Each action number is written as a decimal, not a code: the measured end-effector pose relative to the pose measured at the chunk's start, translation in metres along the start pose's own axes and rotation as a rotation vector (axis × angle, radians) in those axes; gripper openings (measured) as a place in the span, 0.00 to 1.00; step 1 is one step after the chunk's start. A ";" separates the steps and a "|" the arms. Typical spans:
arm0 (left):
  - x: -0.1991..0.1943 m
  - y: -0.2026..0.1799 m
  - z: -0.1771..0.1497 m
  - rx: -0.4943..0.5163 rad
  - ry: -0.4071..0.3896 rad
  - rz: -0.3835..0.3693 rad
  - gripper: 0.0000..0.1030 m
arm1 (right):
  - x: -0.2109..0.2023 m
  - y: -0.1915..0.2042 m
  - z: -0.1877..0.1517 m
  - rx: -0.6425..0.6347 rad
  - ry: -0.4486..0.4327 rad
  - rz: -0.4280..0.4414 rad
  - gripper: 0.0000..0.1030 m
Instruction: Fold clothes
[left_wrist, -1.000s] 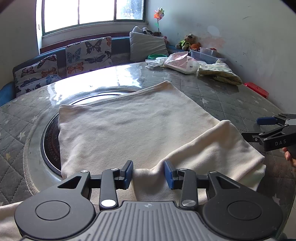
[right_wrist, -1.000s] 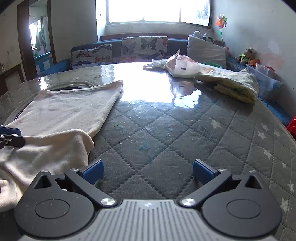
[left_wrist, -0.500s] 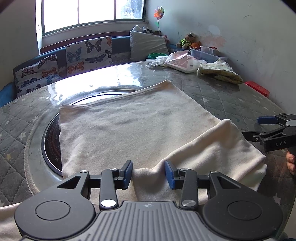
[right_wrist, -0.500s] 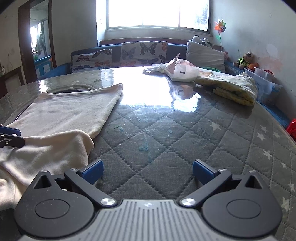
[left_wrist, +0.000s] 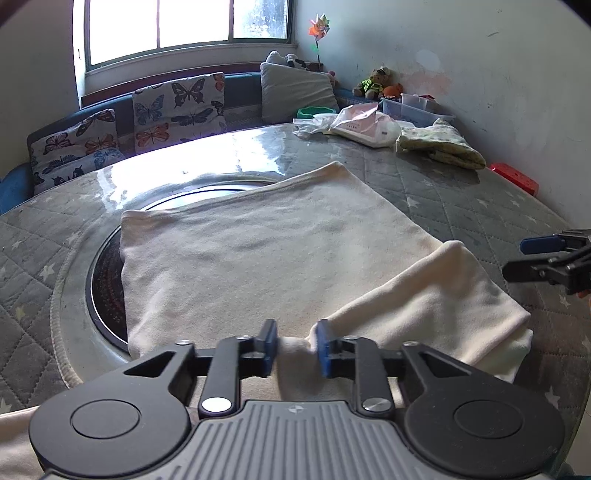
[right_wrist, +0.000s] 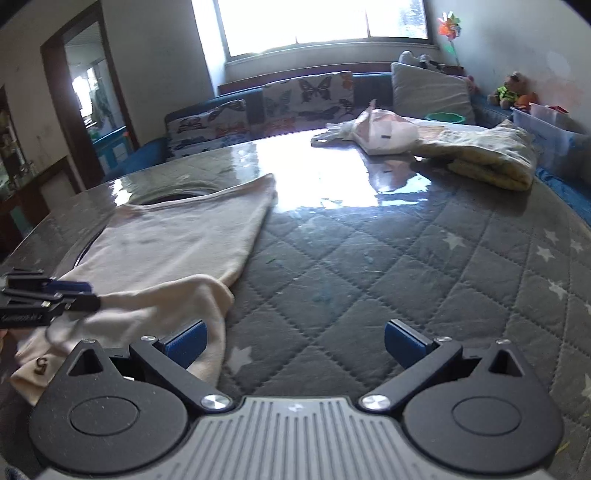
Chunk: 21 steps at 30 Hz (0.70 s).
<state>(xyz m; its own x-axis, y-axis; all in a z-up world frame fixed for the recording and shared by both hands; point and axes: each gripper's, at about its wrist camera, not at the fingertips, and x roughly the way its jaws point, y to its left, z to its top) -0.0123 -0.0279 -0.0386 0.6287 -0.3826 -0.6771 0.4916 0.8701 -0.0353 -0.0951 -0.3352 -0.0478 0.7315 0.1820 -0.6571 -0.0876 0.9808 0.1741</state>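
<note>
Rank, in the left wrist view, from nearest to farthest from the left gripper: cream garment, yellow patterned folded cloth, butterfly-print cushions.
1. Cream garment: bunched between the closing left gripper pads.
2. Yellow patterned folded cloth: far right on the table.
3. Butterfly-print cushions: on the bench beyond the table, under the window.

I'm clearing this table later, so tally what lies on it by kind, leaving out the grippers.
Cream garment: 1
Yellow patterned cloth: 1
Pink-and-white bag: 1
Crumpled clear plastic: 1
Total: 4
</note>
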 end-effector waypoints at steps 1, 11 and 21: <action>-0.002 0.000 0.001 -0.002 -0.006 -0.001 0.17 | -0.002 0.003 0.000 -0.015 0.000 0.009 1.00; -0.039 -0.001 0.013 -0.023 -0.116 0.039 0.09 | -0.015 0.041 0.005 -0.135 -0.028 0.156 1.00; -0.039 0.010 0.014 -0.067 -0.098 0.017 0.09 | 0.003 0.080 0.017 -0.200 -0.048 0.346 1.00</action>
<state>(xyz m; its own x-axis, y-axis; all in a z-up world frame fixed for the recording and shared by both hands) -0.0234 -0.0083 -0.0025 0.6940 -0.3934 -0.6030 0.4411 0.8943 -0.0758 -0.0883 -0.2578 -0.0237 0.6660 0.5046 -0.5493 -0.4606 0.8575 0.2293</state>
